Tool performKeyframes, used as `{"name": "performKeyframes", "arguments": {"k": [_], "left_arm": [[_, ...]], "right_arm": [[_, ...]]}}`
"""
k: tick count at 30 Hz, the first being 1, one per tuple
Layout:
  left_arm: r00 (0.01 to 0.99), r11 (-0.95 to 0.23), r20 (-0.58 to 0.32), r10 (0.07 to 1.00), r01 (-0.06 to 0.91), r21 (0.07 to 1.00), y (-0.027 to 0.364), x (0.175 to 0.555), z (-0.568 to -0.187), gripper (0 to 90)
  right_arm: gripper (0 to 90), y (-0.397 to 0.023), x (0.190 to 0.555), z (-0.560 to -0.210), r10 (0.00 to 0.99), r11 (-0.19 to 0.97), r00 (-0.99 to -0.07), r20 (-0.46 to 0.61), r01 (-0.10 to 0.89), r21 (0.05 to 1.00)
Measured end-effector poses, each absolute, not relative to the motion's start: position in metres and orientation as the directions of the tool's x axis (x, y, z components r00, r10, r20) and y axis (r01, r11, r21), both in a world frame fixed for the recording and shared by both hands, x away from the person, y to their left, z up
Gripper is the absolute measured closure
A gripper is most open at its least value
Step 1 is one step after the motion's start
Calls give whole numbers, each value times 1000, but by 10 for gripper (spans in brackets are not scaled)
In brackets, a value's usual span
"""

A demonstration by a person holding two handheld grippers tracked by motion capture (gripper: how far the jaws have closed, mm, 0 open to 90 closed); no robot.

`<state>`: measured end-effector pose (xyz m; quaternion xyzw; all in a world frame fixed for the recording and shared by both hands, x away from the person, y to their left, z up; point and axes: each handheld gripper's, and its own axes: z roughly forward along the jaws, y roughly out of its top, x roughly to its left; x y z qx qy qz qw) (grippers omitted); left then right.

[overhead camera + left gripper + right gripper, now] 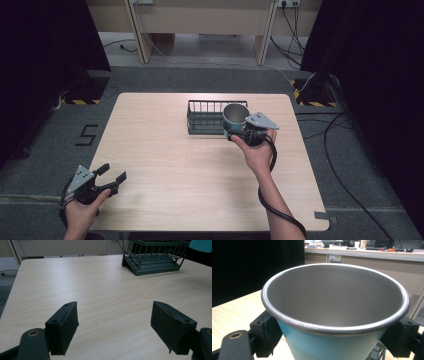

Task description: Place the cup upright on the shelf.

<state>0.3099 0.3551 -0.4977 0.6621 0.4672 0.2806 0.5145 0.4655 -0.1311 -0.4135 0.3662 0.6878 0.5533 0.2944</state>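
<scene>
We take this for a lab or test room set up for recording. A plain light wooden table [200, 165] stands alone on grey carpet [45, 150], with black curtains [45, 35] hanging at the far left and far right. Yellow-and-black hazard tape [80, 101] marks stand bases near both far corners of the table, and a figure is taped on the floor at the left [86, 135]. Loose cables [345, 165] run over the carpet at the right toward wall sockets [287, 3]. In the right gripper view we see a long bench [367, 253] at the far side with cluttered equipment on it.
</scene>
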Motion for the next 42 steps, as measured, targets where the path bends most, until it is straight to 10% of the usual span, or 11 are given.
{"name": "performKeyframes", "arguments": {"k": [42], "left_arm": [[409, -26, -118, 905, 330, 944, 355, 310, -498, 215]], "right_arm": [[163, -108, 512, -396, 851, 95, -525, 18, 188, 978]]}}
